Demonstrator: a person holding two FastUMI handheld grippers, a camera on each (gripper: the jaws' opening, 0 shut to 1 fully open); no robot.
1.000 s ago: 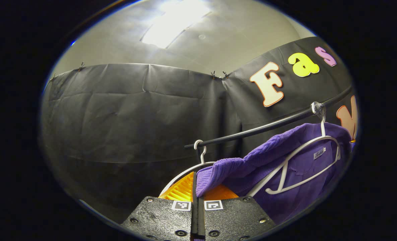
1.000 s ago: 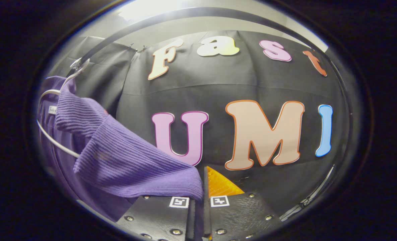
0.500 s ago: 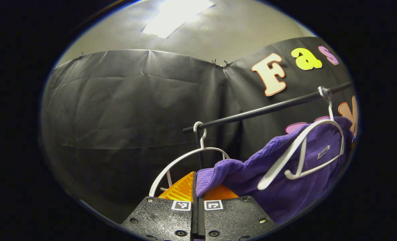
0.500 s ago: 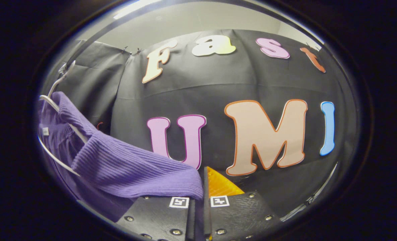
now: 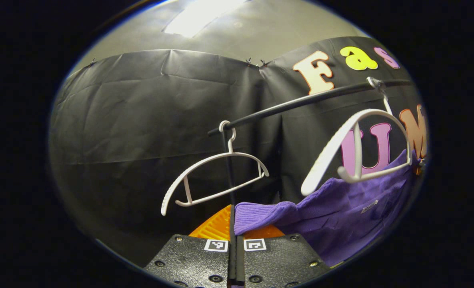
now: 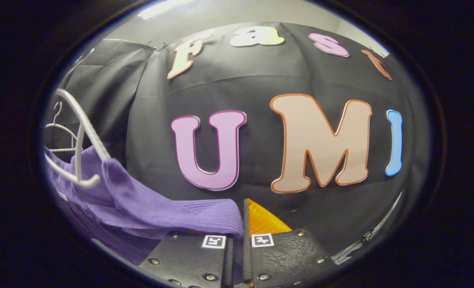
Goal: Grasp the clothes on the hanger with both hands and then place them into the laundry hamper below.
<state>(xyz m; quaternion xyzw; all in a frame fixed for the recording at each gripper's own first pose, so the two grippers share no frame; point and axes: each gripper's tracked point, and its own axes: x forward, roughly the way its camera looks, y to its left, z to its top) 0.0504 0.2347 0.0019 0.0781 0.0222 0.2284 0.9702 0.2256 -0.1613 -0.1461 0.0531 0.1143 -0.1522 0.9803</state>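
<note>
Both my left gripper (image 5: 233,244) and right gripper (image 6: 234,245) pinch the purple knitted sweater (image 5: 341,212), which sags between them below the white plastic hanger (image 5: 355,146).

Recording booth, staged for a laundry chore: black cloth wall (image 5: 141,120) clipped up along its top edge, plain pale ceiling with a light panel (image 5: 197,18), black clothes rail (image 5: 301,103) carrying white plastic hangers (image 5: 215,176)

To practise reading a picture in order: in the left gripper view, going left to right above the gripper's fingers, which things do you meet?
Empty white hanger → purple sweater's cuff pinched in the left gripper → second white hanger, with the purple sweater sagging below it.
</note>
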